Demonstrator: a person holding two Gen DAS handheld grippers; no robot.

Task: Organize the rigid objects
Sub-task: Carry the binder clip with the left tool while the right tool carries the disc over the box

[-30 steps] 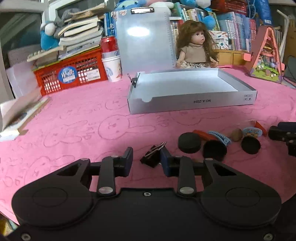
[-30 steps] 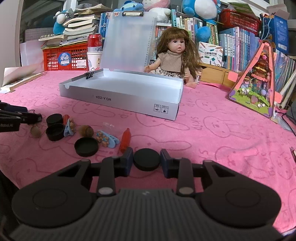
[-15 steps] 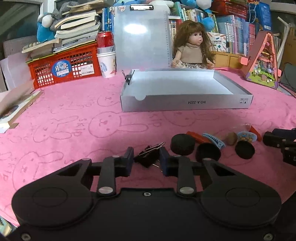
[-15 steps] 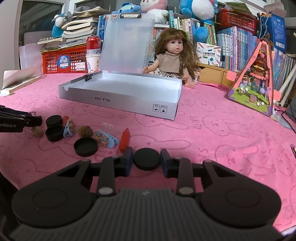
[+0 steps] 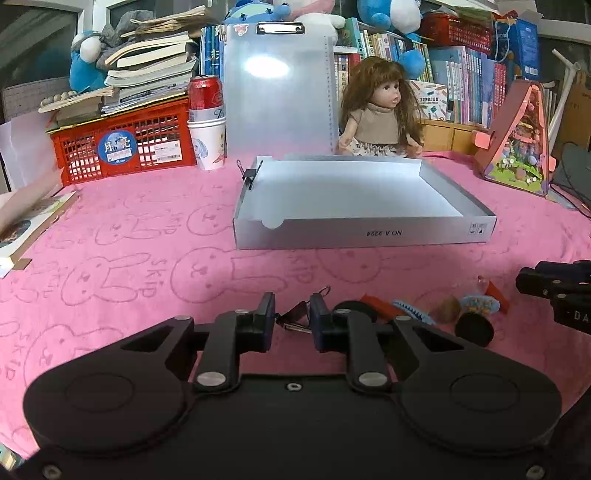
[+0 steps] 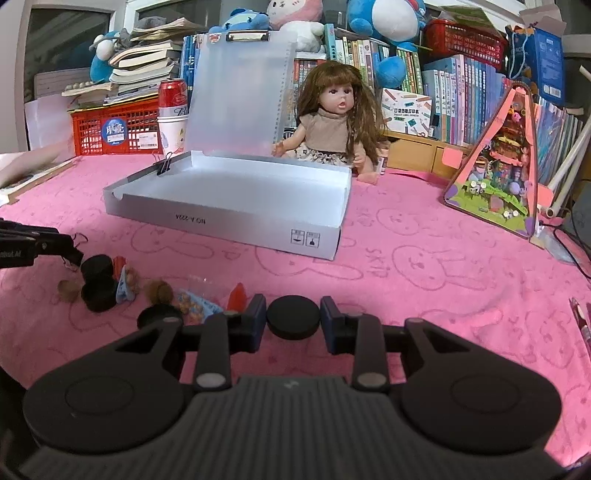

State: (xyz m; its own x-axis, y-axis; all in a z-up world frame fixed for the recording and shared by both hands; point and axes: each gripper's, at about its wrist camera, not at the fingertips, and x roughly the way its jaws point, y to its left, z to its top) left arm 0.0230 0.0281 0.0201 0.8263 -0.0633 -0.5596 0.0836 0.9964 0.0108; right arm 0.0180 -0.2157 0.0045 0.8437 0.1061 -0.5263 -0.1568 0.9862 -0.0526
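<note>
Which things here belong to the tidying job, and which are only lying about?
Job: binder clip in left gripper; black disc in right gripper; open grey box; small pile.
Lying about: doll; red crate; books.

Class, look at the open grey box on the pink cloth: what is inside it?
The grey box shows only a bare pale floor inside; a binder clip grips its side wall. The strip behind the near wall is hidden.

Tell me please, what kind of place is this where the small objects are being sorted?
Probably a home room, perhaps a child's or study room. A table under a pink bunny-print cloth stands before crowded bookshelves, with plush toys on top and a doll sitting behind an open grey box.
</note>
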